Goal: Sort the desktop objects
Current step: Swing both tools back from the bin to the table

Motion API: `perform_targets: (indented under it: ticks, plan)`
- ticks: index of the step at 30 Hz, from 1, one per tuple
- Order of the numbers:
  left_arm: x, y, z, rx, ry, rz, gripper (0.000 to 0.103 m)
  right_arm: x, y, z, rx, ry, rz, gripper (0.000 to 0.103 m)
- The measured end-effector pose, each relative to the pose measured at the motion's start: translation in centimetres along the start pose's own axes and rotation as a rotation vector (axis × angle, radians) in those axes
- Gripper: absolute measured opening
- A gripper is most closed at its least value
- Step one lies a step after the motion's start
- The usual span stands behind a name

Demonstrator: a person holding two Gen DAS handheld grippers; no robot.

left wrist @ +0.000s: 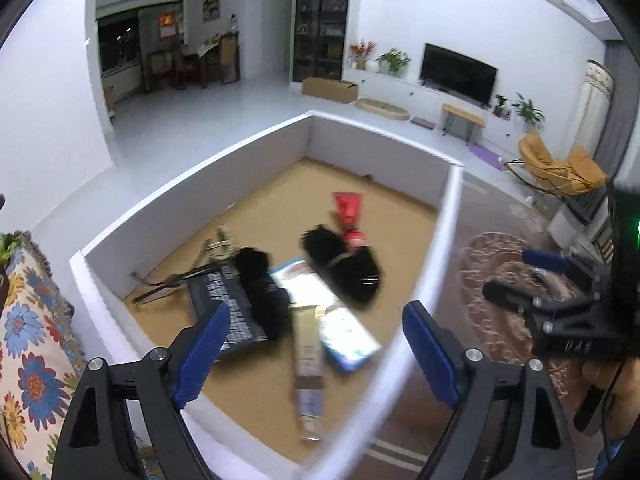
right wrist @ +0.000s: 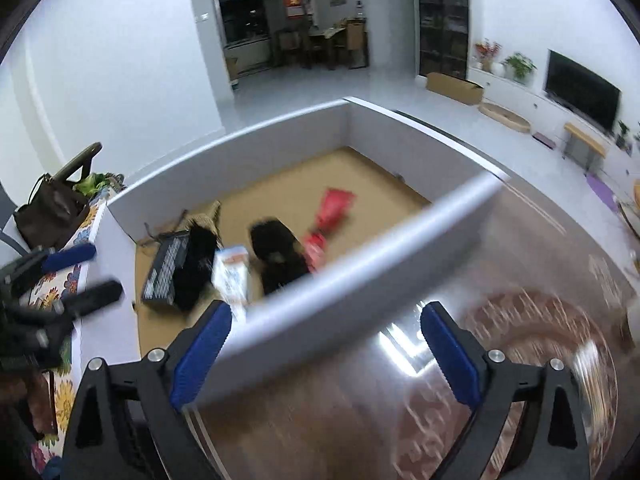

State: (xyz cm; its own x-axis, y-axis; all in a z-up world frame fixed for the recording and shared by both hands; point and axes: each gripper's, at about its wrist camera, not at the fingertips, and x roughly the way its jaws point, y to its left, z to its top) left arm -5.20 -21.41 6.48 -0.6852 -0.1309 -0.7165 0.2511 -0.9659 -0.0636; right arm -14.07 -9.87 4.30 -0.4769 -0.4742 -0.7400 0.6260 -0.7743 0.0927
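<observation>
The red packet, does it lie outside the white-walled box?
No, the red packet lies on the brown floor inside the white-walled box.

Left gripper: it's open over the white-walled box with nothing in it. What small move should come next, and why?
Probably lower the left gripper toward the gold tube lying on top of the pile inside the white-walled box. Its pads grip nothing, and the tube lies in line between them. The right gripper, also open, is past the box wall, over the floor.

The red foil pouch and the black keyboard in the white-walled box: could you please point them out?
red foil pouch (left wrist: 347, 209), left wrist view, on its flat upper body.
black keyboard (right wrist: 166, 267), right wrist view, on its key rows.
</observation>
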Motion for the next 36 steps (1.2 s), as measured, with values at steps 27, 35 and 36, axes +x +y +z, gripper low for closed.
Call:
perform_targets:
  ticks: [27, 35, 36]
  plan:
    - [7.0, -21.7, -12.3, 0.279, 0.24, -0.201, 0.099, -14.4, -19.7, -25.3, 0.412, 0.013, -0.424, 0.1]
    - [7.7, -22.7, -13.8, 0.33, 0.22, -0.148, 0.099, -13.9, -21.8, -25.3, 0.427, 0.044, -0.477, 0.1]
    - [7.8, -22.6, -13.8, 0.326, 0.227, -0.15, 0.099, -13.6, -22.2, -24.9, 0.426, 0.049, -0.486, 0.1]
